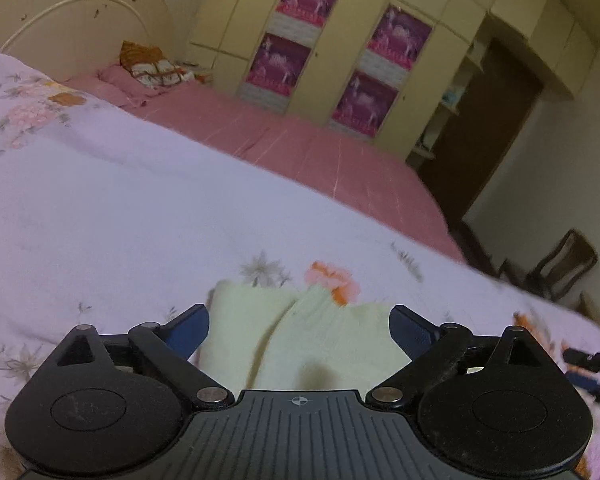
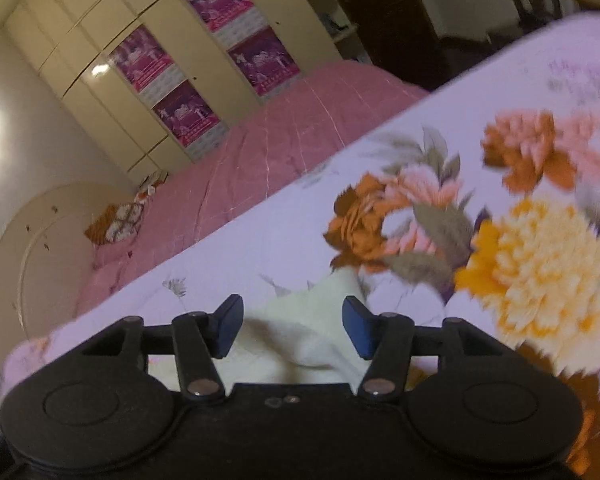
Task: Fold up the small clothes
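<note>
The pale yellow cloth lies on the floral quilt, which serves as landmark here. In the left wrist view the left gripper hangs just above the quilt with its jaws spread wide; the cloth sits between the blue pads, and neither pad presses on it. A crease runs up the cloth's middle. In the right wrist view the right gripper stands about half open over the same cloth, pads apart from the fabric. Beyond the quilt's far edge lies a pink bedspread, then a cream wardrobe with magenta posters.
</note>
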Demonstrator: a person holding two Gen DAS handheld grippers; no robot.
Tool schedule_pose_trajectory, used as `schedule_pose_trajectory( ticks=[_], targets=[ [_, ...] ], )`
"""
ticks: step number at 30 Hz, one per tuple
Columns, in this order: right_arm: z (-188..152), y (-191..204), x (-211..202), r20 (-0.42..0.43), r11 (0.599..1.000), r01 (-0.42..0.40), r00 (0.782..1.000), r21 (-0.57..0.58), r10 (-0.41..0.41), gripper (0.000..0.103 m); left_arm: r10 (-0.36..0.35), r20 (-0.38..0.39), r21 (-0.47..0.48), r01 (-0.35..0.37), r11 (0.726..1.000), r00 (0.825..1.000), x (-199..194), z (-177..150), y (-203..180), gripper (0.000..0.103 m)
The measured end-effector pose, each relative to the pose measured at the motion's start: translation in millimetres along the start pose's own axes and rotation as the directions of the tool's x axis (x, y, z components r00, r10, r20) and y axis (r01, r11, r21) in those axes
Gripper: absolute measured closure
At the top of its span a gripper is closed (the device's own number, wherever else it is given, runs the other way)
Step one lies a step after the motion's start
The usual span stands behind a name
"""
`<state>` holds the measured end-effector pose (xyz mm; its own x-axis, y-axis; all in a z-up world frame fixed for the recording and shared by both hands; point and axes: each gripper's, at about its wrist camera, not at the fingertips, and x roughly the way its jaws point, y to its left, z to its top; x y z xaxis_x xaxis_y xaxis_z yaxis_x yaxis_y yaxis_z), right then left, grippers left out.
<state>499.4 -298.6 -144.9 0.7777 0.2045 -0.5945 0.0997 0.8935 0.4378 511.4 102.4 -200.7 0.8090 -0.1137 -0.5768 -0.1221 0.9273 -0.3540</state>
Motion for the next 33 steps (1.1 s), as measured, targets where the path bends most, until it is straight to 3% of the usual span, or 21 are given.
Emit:
schedule_pose_trajectory(
  ticks=[6,7,8,11,15,16,19,20,26,28,30,33],
  targets=[
    [-11.0,24.5,19.9,-0.027,0.954,0.099,0.993,-0.282,-0.111,0.045,0.039,-0.042,0.110,-0.034,0.993,0.998,20.4,1.0,-4.1,0.007],
    [-12.4,26.6,24.3,-0.037,0.945,0.097,0.993,-0.311,-0.114,0.045,0.036,-0.055,0.127,-0.029,0.991,0.998,25.5,1.5,-5.3,0.012],
    [-13.2,29.4,29.5,-0.050,0.938,0.090,0.992,-0.335,-0.113,0.045,0.033,-0.070,0.140,-0.023,0.990,0.997,30.2,2.6,-7.1,0.025],
    [-15.6,38.5,44.0,-0.071,0.911,0.088,0.989,-0.403,-0.127,0.045,0.034,-0.083,0.166,-0.020,0.986,0.996,33.3,5.2,-10.7,0.052],
    [-24.7,51.1,43.2,-0.072,0.864,0.077,0.989,-0.498,-0.129,0.087,0.049,-0.051,0.224,-0.037,0.974,0.997,25.5,6.0,-16.8,0.079],
    [-25.4,52.2,39.6,-0.065,0.861,0.071,0.991,-0.504,-0.120,0.099,0.058,-0.046,0.239,-0.045,0.970,0.997,23.6,5.2,-17.7,0.084],
    [-23.9,50.6,32.9,-0.054,0.872,0.060,0.994,-0.486,-0.099,0.099,0.070,0.001,0.272,-0.068,0.960,0.998,14.3,5.8,-18.5,0.085],
    [-23.8,50.2,29.8,-0.049,0.876,0.056,0.995,-0.480,-0.090,0.099,0.066,0.009,0.279,-0.066,0.958,0.998,10.7,6.6,-20.1,0.091],
    [-18.2,46.2,16.7,0.003,0.900,0.059,0.998,-0.433,-0.064,0.099,0.025,0.061,0.277,-0.041,0.960,0.998,-11.3,11.1,-20.3,0.094],
    [-11.4,45.4,10.1,0.036,0.917,0.052,0.998,-0.395,-0.041,0.099,0.025,0.096,0.253,-0.049,0.966,0.995,-12.9,16.3,-17.6,0.094],
    [-4.1,44.6,5.7,0.069,0.931,0.053,0.997,-0.361,-0.030,0.099,0.050,0.119,0.202,-0.073,0.977,0.992,-9.6,21.4,-10.9,0.103],
    [-2.3,38.6,16.9,0.054,0.938,0.085,0.996,-0.336,-0.070,0.099,0.110,0.078,0.124,-0.120,0.985,0.991,6.3,20.7,5.3,0.103]
  ],
)
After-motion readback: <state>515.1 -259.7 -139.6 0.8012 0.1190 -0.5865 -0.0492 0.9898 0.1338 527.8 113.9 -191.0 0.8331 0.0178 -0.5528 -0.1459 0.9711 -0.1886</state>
